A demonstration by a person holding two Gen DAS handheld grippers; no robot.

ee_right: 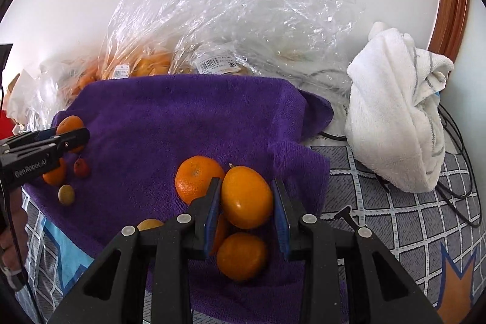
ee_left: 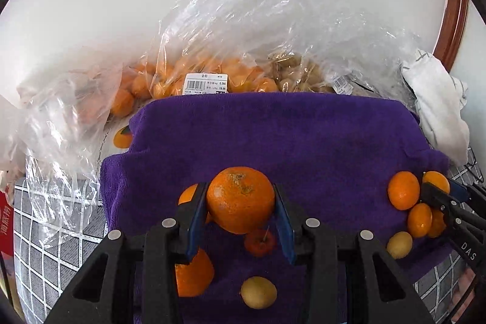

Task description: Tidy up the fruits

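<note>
Two grippers each clamp an orange above the purple towel point(ee_left: 303, 135).

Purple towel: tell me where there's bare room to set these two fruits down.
The purple towel is bare across its middle and back, from the clear plastic bags forward to the fruit. Crowded: the cluster by the right gripper and the small group under the left gripper.

place: home | cues: grid-patterned bedding point(ee_right: 404, 220), crumpled white towel point(ee_right: 395, 117), supermarket-labelled fruit bags point(ee_left: 206, 56)
</note>
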